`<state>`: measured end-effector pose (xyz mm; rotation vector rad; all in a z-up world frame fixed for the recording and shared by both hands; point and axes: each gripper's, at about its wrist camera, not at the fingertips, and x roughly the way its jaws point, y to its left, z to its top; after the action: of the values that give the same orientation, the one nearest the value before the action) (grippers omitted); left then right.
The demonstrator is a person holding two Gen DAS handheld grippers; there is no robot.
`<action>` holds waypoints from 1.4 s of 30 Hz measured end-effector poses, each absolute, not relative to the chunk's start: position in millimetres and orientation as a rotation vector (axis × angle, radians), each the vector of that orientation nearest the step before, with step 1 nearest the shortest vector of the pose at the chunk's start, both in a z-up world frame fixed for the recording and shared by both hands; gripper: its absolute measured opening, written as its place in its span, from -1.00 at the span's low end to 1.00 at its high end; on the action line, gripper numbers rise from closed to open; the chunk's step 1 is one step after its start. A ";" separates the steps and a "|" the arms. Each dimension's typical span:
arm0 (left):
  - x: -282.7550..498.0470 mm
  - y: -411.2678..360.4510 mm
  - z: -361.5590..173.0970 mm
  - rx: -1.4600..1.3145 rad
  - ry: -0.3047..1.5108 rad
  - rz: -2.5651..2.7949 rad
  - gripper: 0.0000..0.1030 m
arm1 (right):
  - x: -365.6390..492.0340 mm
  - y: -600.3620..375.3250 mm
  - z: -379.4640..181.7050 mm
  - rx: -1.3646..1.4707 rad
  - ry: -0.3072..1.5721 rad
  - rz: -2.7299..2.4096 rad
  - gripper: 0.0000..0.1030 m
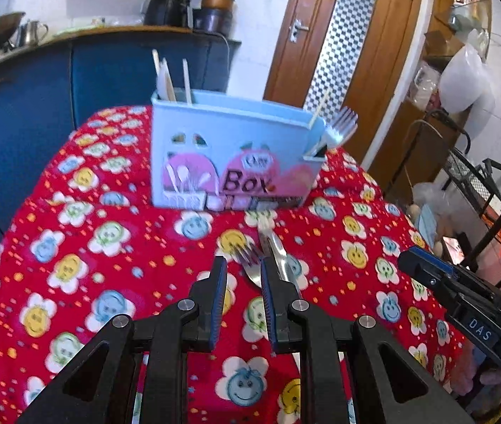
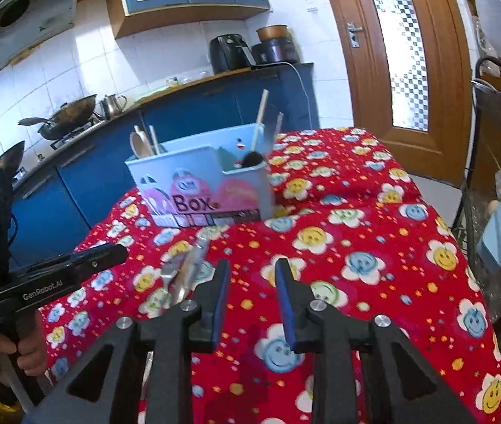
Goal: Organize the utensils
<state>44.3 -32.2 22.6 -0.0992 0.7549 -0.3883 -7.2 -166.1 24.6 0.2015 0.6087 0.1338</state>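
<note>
Left gripper (image 1: 243, 275): jaws parted to a moderate gap, nothing between the pads, low over the red smiley-flower tablecloth (image 1: 109, 247). Right gripper (image 2: 252, 277): jaws likewise parted, empty, held off to the right of the cutlery.

Loose cutlery on the cloth: a fork (image 1: 248, 265) with tines pointing toward the box, and beside it, touching or overlapping, a second metal utensil (image 1: 277, 247); blur hides what kind. In the left wrist view the fork head sits just ahead of the left gripper's tips, partly behind the right-hand finger; the handles run back under that finger. In the right wrist view the same pair (image 2: 185, 268) lies just left of the right gripper's left finger.

Utensil box (image 1: 229, 155): light blue, "Box" on the front, standing further back on the table, well beyond the loose pieces. Wooden sticks or chopsticks stand in its left compartment; a fork and another stick lean out of the small right-hand one.

Handling judgement: thin, stiff, light metal, probably slick, lying flat on soft cloth, so little edge to get under. Best hold looks like across the narrow neck or mid-handle, pads square to the flat sides. The two pieces lie so close that closing on one may drag or lift the other.
</note>
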 end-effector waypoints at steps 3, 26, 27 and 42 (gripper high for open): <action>48.9 -36.4 15.6 -0.119 0.790 -0.413 -0.62 | -8.1 -172.9 20.8 0.209 0.618 0.115 -0.42; 83.5 -60.1 -12.9 -0.180 0.946 -0.431 -0.62 | -1.9 -199.0 1.6 0.255 0.663 0.089 -0.38; 84.7 -60.9 -14.2 -0.188 0.950 -0.435 -0.62 | -1.6 -199.4 1.1 0.257 0.664 0.090 -0.38; 83.3 -48.0 -12.1 -0.211 0.927 -0.417 -0.91 | 0.9 -199.7 -5.6 0.269 0.682 0.098 -0.38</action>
<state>83.3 -48.0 -12.1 -0.2106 0.9269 -0.4166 0.9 -199.7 -5.6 0.2687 0.6817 0.0980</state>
